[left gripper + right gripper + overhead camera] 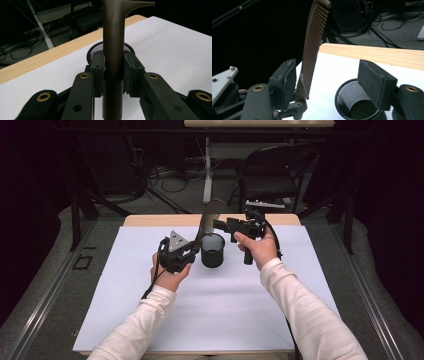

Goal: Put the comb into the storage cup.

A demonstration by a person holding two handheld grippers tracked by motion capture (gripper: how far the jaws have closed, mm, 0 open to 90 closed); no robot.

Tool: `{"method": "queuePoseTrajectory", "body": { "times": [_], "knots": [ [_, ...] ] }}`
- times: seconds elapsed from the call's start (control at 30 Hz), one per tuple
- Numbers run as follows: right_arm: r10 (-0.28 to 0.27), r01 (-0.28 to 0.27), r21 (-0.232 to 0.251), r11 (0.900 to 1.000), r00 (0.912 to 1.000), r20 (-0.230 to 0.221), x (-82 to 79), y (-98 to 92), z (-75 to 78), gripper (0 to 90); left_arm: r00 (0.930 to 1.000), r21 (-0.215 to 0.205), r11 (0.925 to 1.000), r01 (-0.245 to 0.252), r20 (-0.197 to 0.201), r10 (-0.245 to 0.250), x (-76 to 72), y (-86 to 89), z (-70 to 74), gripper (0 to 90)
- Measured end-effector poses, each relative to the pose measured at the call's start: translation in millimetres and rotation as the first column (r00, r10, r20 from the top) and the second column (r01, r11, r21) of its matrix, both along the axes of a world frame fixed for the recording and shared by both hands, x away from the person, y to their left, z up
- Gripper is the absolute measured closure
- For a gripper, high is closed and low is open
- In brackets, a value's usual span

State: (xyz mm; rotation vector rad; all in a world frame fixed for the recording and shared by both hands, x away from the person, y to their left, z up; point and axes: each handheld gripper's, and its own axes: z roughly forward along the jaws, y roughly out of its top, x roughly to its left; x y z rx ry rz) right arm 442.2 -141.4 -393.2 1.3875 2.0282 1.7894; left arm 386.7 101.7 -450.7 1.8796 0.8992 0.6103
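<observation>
Comb [313, 42] in brown plastic, long and thin, stands nearly upright above the white table cover [150, 320], its handle pinched between the pads of the left gripper [113, 67]. That grip looks firm: the jaws press on both sides of the smooth handle, low on its length, so most of the comb rises free above them. The toothed part leans toward the black mesh cup [213, 251], which stands on the cover just beside the left gripper.

The right gripper [329, 77] reaches in from the cup's far side with its jaws apart; one pad stands just beside the comb's toothed section, the other over the cup's rim, and neither presses on anything.

Judging by its looks, the comb is light and fairly stiff along its spine, though the fine teeth would flex or snap if squeezed across. The plastic is smooth, so a pinch on a narrow edge could slip or let it pivot. The safest hold is flat on the solid spine or handle, pads square to its broad faces, not on the teeth. The mesh cup is light too and could tip if knocked at the rim.
</observation>
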Motion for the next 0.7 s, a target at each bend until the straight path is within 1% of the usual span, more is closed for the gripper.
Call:
{"method": "queuePoseTrajectory", "body": {
  "times": [0.1, 0.17, 0.23, 0.4, 0.5, 0.7],
  "knots": [
    [-0.002, 0.002, 0.022, 1.000, 1.0000, -0.005, 1.0, 0.7, 0.1, 35.1, 1.0000, -0.003, 1.0000, 0.001, 0.001, -0.001, -0.3, -0.2, 0.2, 72.7],
    [0.002, -0.001, 0.045, 0.999, 0.9999, -0.011, 1.8, 1.4, -0.4, 35.7, 1.0000, -0.003, 1.0000, 0.002, 0.001, -0.002, -0.5, -0.3, 0.2, 72.7],
    [0.005, -0.004, 0.055, 0.998, 0.9999, -0.015, 2.2, 2.4, -0.8, 36.1, 1.0000, -0.005, 1.0000, 0.004, -0.001, -0.004, -0.8, -0.5, 0.1, 72.6],
    [0.000, 0.002, 0.054, 0.999, 0.9997, -0.023, 3.0, 4.5, -1.9, 37.2, 1.0000, -0.006, 0.9999, 0.009, 0.002, -0.009, -1.6, -1.5, 0.0, 72.7],
    [-0.002, 0.004, 0.056, 0.998, 0.9996, -0.028, 3.6, 5.2, -1.9, 39.8, 0.9999, -0.015, 0.9998, 0.011, -0.002, -0.011, -1.8, -2.7, -0.7, 72.6],
    [-0.011, 0.012, 0.061, 0.998, 0.9997, -0.021, 3.7, 5.5, -1.5, 46.0, 0.9998, -0.018, 0.9996, 0.021, -0.006, -0.021, -2.5, -4.3, -1.1, 72.7]
  ]
}}
